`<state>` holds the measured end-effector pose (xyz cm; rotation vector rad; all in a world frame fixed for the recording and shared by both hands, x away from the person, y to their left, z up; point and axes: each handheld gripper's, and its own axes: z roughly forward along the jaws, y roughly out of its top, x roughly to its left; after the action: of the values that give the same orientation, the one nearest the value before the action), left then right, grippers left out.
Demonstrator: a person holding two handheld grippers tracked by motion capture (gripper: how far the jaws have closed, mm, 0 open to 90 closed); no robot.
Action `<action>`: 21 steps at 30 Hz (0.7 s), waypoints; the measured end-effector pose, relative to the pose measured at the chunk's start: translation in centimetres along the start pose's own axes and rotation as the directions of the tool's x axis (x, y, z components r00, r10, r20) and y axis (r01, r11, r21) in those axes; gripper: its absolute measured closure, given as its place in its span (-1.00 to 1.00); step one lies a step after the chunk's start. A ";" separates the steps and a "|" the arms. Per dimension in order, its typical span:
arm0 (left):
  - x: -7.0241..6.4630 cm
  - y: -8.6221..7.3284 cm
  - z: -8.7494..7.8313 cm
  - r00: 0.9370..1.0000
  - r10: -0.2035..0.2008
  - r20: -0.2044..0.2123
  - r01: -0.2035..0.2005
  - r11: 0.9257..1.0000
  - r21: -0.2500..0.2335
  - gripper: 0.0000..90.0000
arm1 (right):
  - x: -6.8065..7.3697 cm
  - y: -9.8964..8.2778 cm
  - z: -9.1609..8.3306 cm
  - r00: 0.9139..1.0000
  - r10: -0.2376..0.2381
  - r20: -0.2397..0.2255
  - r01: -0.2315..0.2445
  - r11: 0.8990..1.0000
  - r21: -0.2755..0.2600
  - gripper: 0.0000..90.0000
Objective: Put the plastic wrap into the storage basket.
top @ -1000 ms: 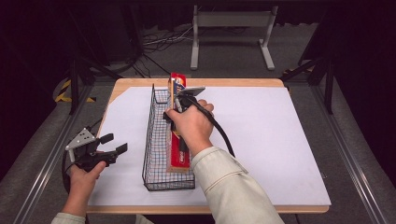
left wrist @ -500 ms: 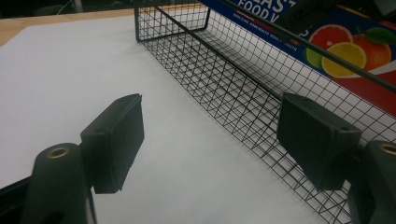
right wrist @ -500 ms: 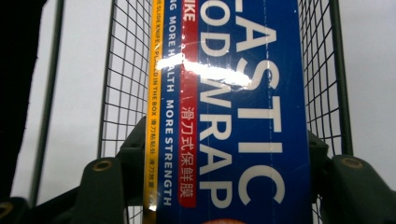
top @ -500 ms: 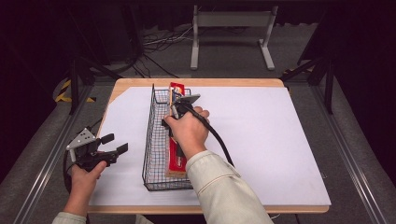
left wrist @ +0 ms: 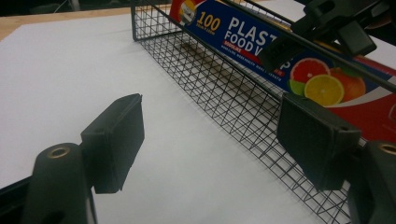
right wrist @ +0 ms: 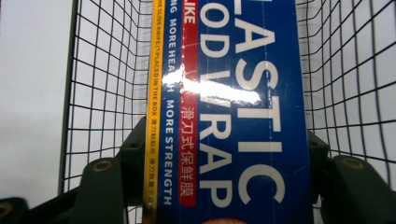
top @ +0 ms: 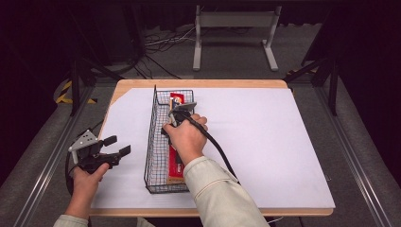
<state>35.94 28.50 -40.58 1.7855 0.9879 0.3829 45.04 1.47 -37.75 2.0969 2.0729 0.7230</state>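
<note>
High view. A long, narrow cardboard box of plastic food wrap [top: 175, 163], red along its visible side, lies lengthwise in a black wire-mesh basket [top: 150, 142] that stands left of centre on the white-covered wooden table [top: 265, 142]. The right gripper [top: 176, 118] sits over the far half of the box, its jaws down inside the basket, with the right hand [top: 187, 137] on top of it and a black cable trailing back toward the sleeve. The left gripper [top: 116, 146] rests well to the left of the basket, above the white sheet, jaws spread with nothing between them.

Left gripper view. The two black pads stand wide apart over bare white sheet. Beyond the mesh wall the box shows a blue face with white lettering, "100" in yellow, and pictures of cut citrus fruit. The right gripper [left wrist: 327, 28] is at the top right on the box; the contact itself is partly cut off here.

Right gripper view. The box [right wrist: 233, 116] runs up the middle: blue panel, large white letters, a red strip and a yellow edge. The jaws sit against its two long sides, about two-thirds open, apparently clamped on it.

Against the earlier frames: box and right gripper are lower, now deep in the basket; the box looks less tilted. The left gripper is unchanged.
</note>
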 end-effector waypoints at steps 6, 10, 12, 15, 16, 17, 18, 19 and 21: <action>0.0 0.0 0.0 1.000 -0.003 -0.001 0.003 1.000 0.000 -0.46 | 0.4 -0.2 0.7 1.000 -0.006 0.016 0.006 1.000 0.017 -0.11; 0.1 -0.1 0.0 1.000 -0.006 -0.001 0.006 1.000 0.000 -0.46 | 0.5 -0.3 1.1 0.999 -0.004 0.032 0.003 1.000 0.031 -0.11; 0.1 -0.1 0.1 1.000 -0.011 -0.002 0.011 1.000 0.003 -0.46 | 0.5 -0.4 1.3 0.999 -0.013 0.032 0.012 0.999 0.034 -0.11; 0.1 -0.1 0.2 1.000 -0.010 -0.008 0.010 1.000 0.010 -0.46 | 0.6 -0.4 1.5 0.999 -0.024 0.022 0.024 0.999 0.036 -0.12; 0.1 -0.1 0.2 1.000 -0.012 -0.008 0.012 1.000 0.011 -0.46 | 0.6 -0.4 1.5 0.999 -0.024 0.026 0.023 0.999 0.036 -0.12; 0.1 -0.1 0.2 1.000 -0.011 -0.008 0.011 1.000 0.011 -0.46 | 0.6 -0.5 1.5 0.999 -0.021 0.030 0.020 0.999 0.037 -0.12; 0.1 -0.1 0.2 1.000 -0.010 -0.008 0.010 1.000 0.013 -0.46 | 0.7 -0.5 1.6 0.999 -0.019 0.033 0.018 0.999 0.034 -0.12; 0.1 -0.1 0.2 1.000 -0.010 -0.009 0.010 1.000 0.014 -0.46 | 0.7 -0.5 1.6 0.999 -0.018 0.036 0.017 0.999 0.034 -0.12; 0.1 -0.1 0.2 1.000 -0.006 -0.008 0.006 1.000 0.013 -0.46 | 0.7 -0.6 1.8 0.998 -0.030 0.049 0.029 0.999 0.030 -0.12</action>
<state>36.08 28.49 -40.76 1.7934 1.0034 0.3812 45.21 2.58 -39.37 2.0729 2.0965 0.6341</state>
